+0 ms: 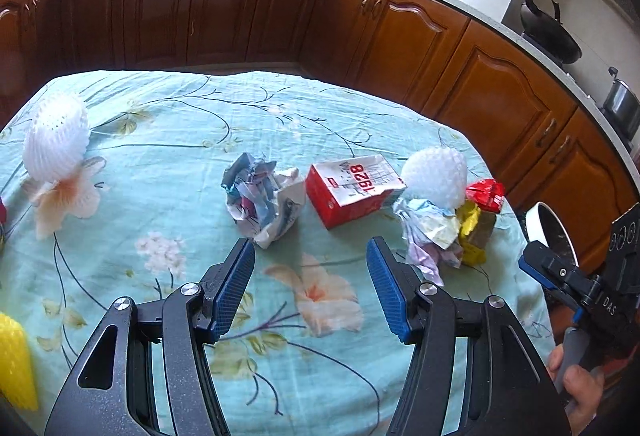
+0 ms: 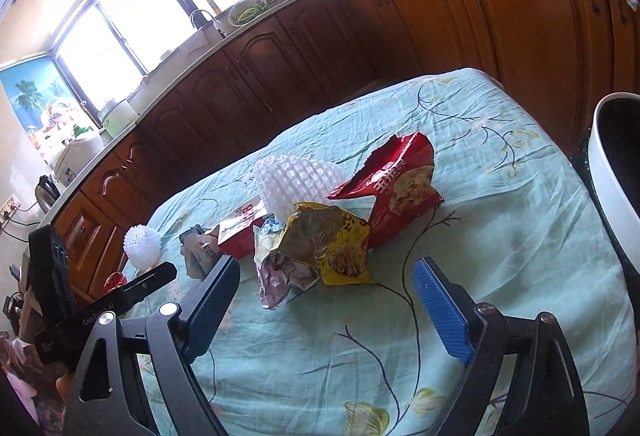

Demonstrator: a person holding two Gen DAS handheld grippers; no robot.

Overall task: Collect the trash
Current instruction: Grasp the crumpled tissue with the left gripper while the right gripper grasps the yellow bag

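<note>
Trash lies on a table with a teal floral cloth [image 1: 200, 124]. A crumpled paper ball [image 1: 262, 198] lies just ahead of my open, empty left gripper [image 1: 310, 248]. To its right are a red and white carton [image 1: 352, 188], white foam netting [image 1: 436, 176], crumpled paper [image 1: 430, 232], a yellow wrapper [image 1: 472, 232] and a red snack bag [image 1: 486, 192]. My right gripper [image 2: 326, 272] is open and empty, just short of the yellow wrapper [image 2: 336, 244] and crumpled paper [image 2: 280, 272]; the red snack bag [image 2: 400, 180] and foam netting [image 2: 296, 176] lie beyond.
A white bin [image 2: 616, 164] stands at the table's right edge, also in the left wrist view [image 1: 550, 232]. Another white foam net [image 1: 56, 140] and a yellow one [image 1: 14, 360] lie at the left. Wooden cabinets [image 1: 280, 12] run behind the table.
</note>
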